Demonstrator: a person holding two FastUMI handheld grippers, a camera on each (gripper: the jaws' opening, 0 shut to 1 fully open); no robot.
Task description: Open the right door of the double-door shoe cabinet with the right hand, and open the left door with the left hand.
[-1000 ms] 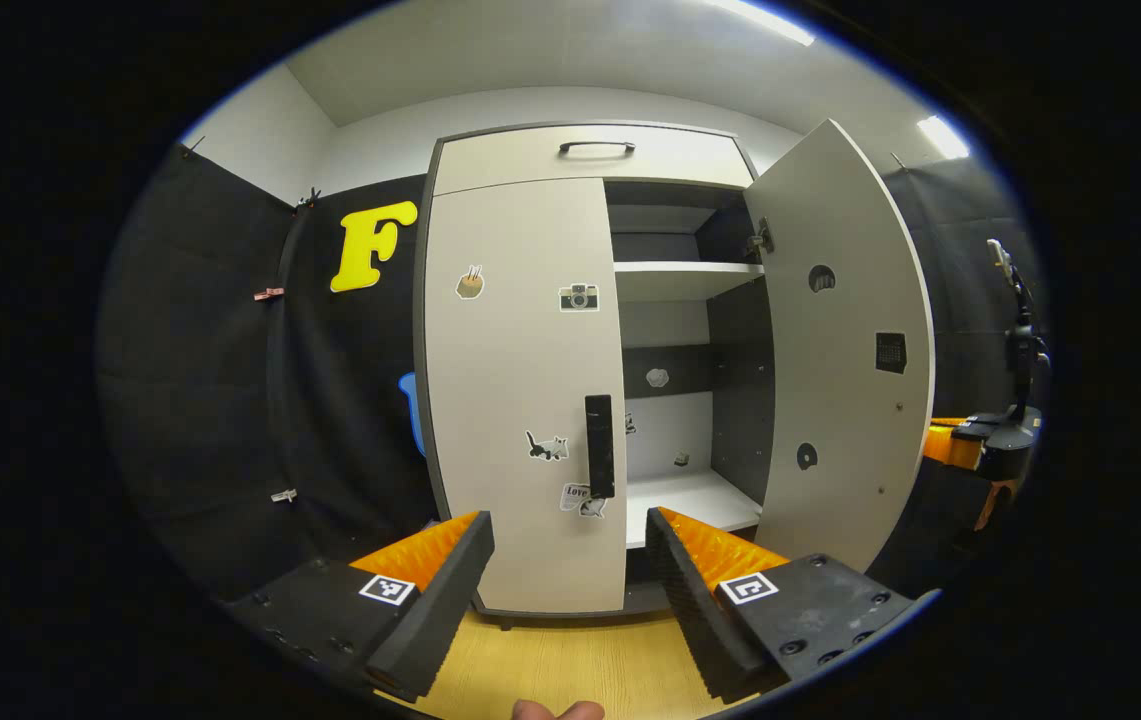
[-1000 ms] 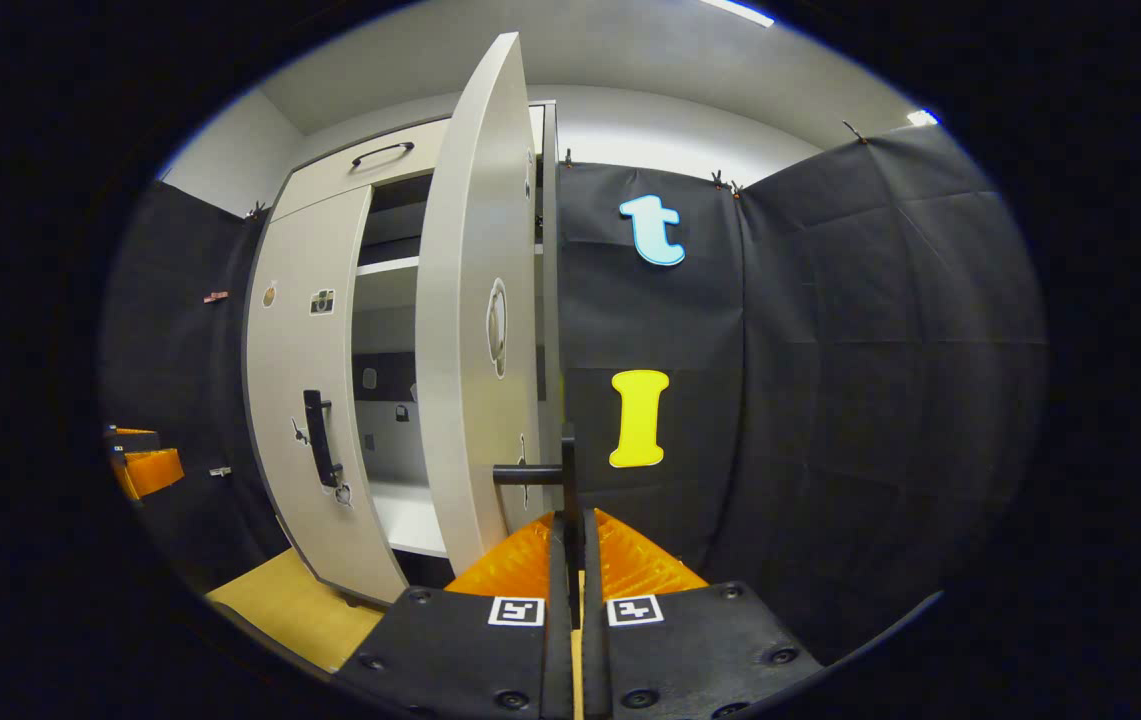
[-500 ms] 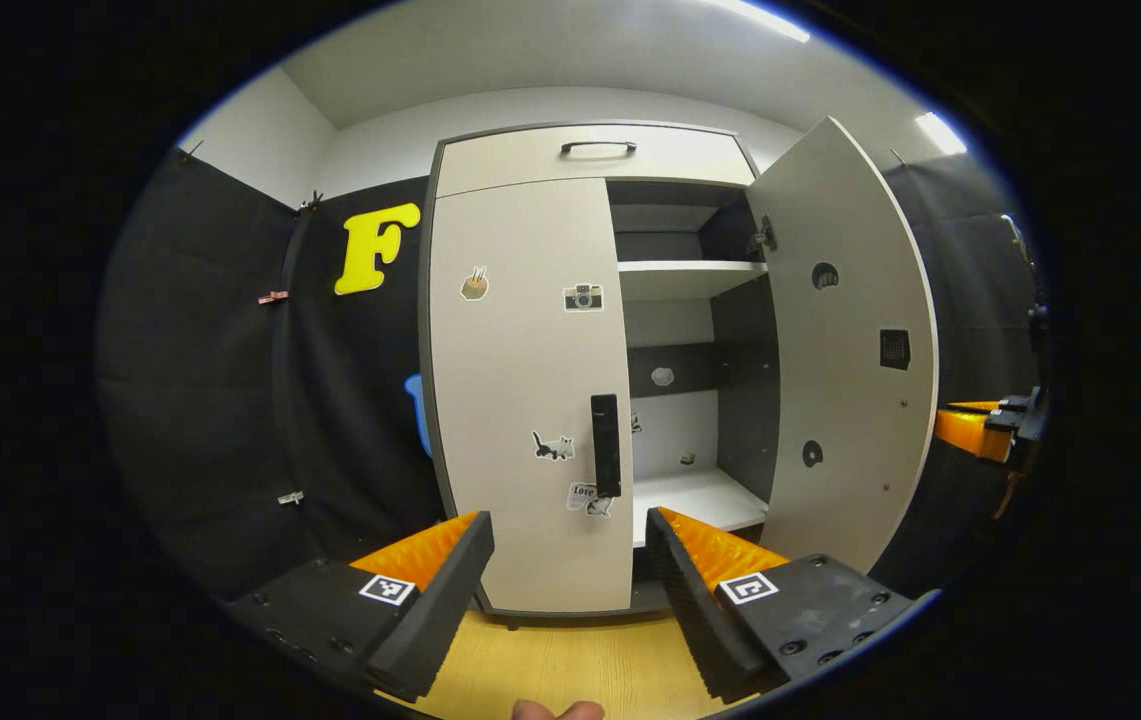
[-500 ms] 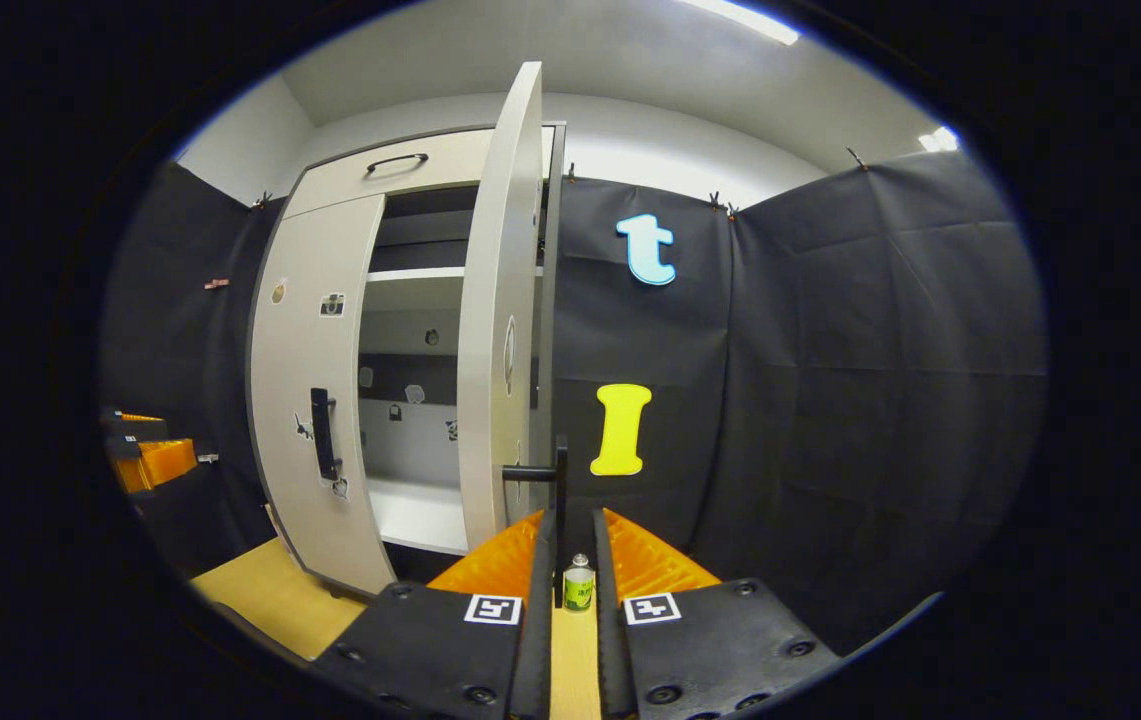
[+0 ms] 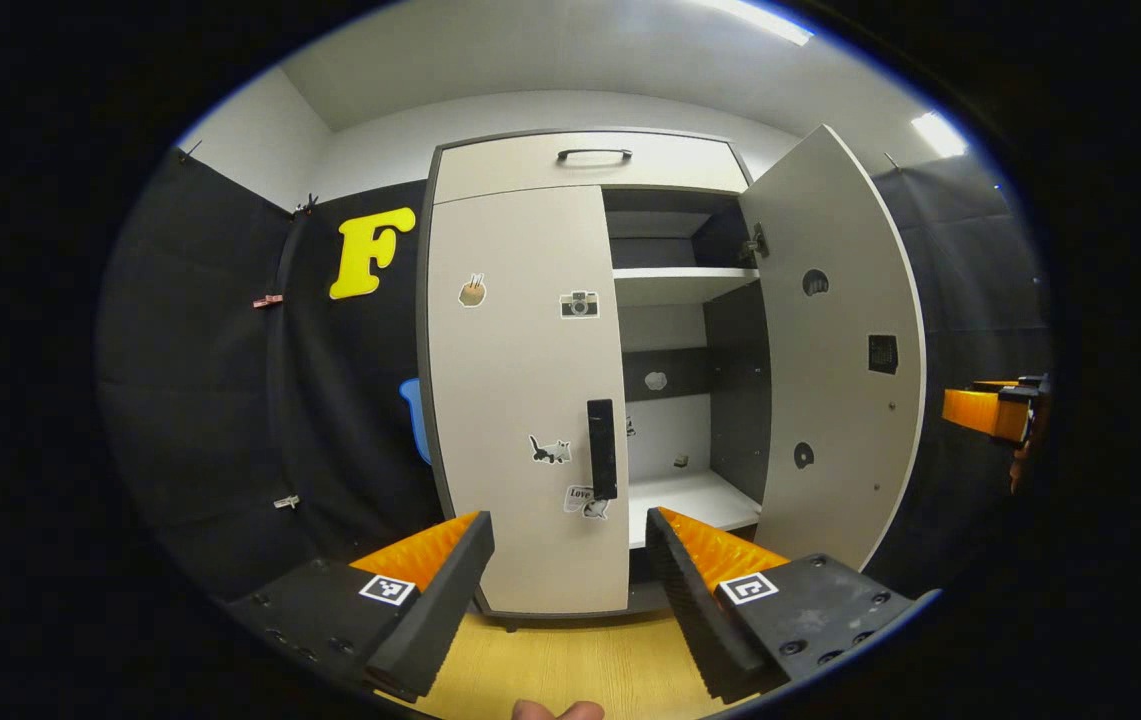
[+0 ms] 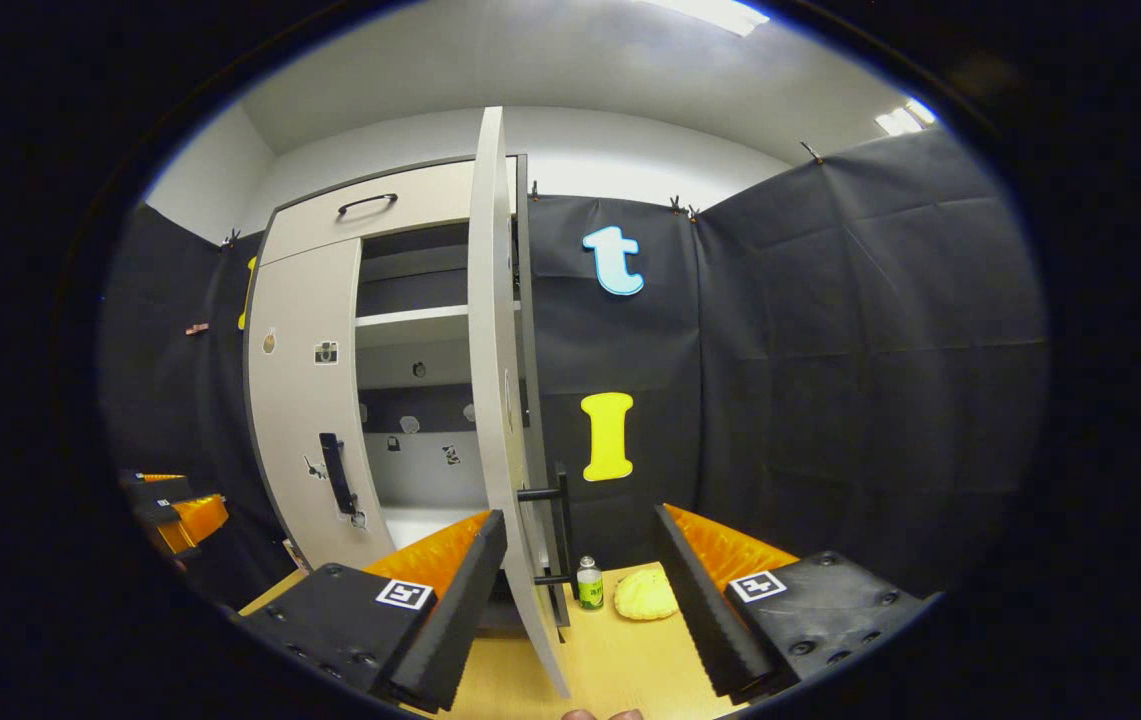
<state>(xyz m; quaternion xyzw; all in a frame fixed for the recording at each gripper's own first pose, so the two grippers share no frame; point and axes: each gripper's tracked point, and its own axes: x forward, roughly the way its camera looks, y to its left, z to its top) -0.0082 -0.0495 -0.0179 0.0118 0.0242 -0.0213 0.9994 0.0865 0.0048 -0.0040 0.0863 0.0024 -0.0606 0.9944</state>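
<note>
Status: half done. Left door is shut flush on the shoe cabinet; right door stands swung out, shelves exposed behind it. Left door is the remaining step.

Left gripper: fingers spread wide, nothing between them, touching nothing. It hangs back from the cabinet, lined up roughly under the left door handle, the dark vertical bar at that door's inner edge. Handle is clear of both fingers, so no grasp yet. My read: it needs to close in on the handle, pinch it and pull out towards the left.

Right gripper: fingers also spread wide, holding nothing. In the right gripper view the right door is seen almost edge-on, its lower edge running down between the two fingers; I can't tell if the left finger grazes it, looks apart. The right door handle sits just ahead in the gap, ungripped. So the right side looks finished, gripper let go.

Beyond that door, on the wooden surface: a small bottle and a pale yellow lump, just beside each other, not part of the job.

Risk, as a guess: the open right door could drift back, nothing holds it.
</note>
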